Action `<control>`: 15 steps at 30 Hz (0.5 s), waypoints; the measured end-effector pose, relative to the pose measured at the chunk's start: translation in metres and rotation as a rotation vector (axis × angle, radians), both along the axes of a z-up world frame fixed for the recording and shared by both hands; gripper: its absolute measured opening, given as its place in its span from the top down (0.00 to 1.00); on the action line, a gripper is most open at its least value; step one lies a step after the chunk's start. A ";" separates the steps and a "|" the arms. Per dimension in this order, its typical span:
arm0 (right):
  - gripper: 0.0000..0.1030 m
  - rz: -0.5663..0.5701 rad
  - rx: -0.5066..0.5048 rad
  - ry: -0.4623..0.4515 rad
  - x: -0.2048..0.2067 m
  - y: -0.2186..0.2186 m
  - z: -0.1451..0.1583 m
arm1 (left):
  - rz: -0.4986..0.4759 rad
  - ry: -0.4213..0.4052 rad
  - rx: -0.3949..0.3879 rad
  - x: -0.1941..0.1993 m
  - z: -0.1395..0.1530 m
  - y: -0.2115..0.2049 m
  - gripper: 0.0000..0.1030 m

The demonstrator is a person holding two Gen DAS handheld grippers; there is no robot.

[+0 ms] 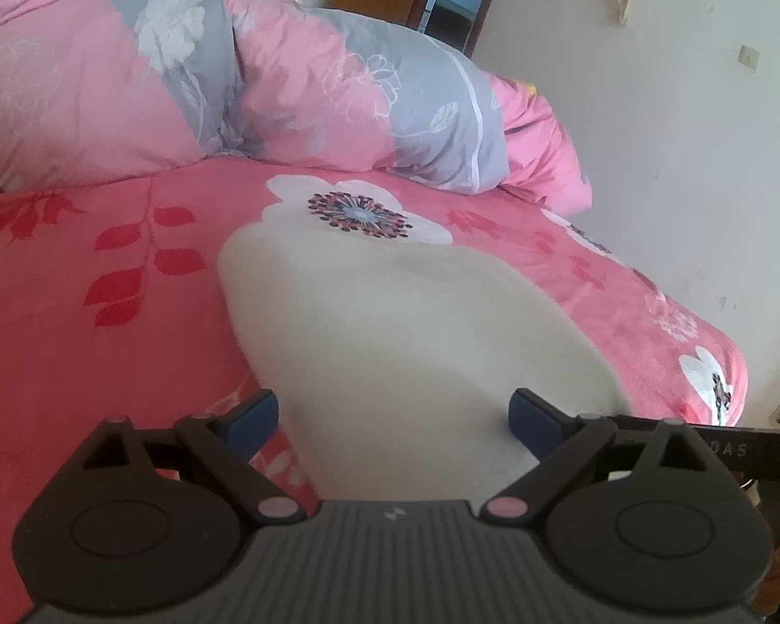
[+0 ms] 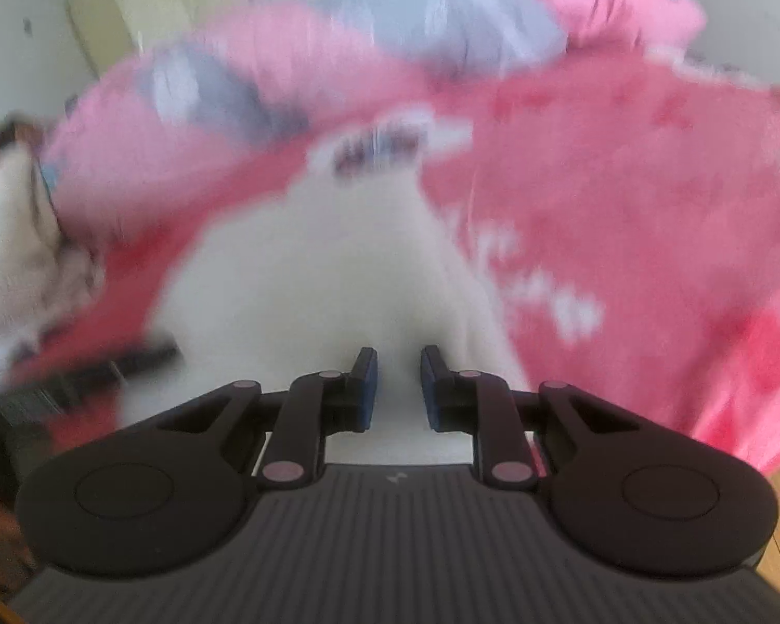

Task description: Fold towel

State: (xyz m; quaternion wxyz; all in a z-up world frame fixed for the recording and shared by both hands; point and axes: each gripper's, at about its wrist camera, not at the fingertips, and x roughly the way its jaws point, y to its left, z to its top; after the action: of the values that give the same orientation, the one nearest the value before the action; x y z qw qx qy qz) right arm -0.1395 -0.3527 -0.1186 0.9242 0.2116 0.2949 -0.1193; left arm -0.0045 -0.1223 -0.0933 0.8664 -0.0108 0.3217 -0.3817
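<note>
The white fluffy towel (image 1: pixel 390 322) lies on the pink flowered bed sheet (image 1: pixel 104 343), rounded at its far end. My left gripper (image 1: pixel 392 411) hovers over the towel's near part, wide open, its blue pads (image 1: pixel 257 408) well apart with nothing clamped between them. The right wrist view is blurred by motion. There the towel (image 2: pixel 307 270) runs up into my right gripper (image 2: pixel 399 382), whose fingers stand close together with white cloth filling the narrow gap and creases running toward it.
A pink and grey flowered quilt (image 1: pixel 223 78) is piled along the far side of the bed. The white wall (image 1: pixel 676 156) stands to the right, and the bed edge (image 1: pixel 723 364) drops off there. A pale heap of cloth (image 2: pixel 21 239) lies at the left.
</note>
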 end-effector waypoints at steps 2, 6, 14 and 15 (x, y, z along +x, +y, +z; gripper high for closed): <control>0.84 -0.006 -0.001 -0.003 -0.002 0.002 0.005 | 0.004 -0.001 0.002 0.000 0.000 0.000 0.06; 0.83 0.003 -0.021 -0.009 -0.009 0.010 0.017 | 0.005 0.001 0.002 0.001 -0.001 0.000 0.05; 0.85 0.023 -0.039 0.015 -0.013 0.015 0.000 | 0.006 0.001 0.010 -0.001 0.000 0.000 0.05; 0.85 0.025 -0.049 0.019 -0.013 0.017 0.001 | 0.006 0.001 0.011 -0.001 0.000 0.000 0.05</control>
State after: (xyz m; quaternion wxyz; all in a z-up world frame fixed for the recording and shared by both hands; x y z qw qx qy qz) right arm -0.1523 -0.3356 -0.1176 0.9277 0.1841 0.3031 -0.1168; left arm -0.0054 -0.1226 -0.0934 0.8674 -0.0073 0.3242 -0.3774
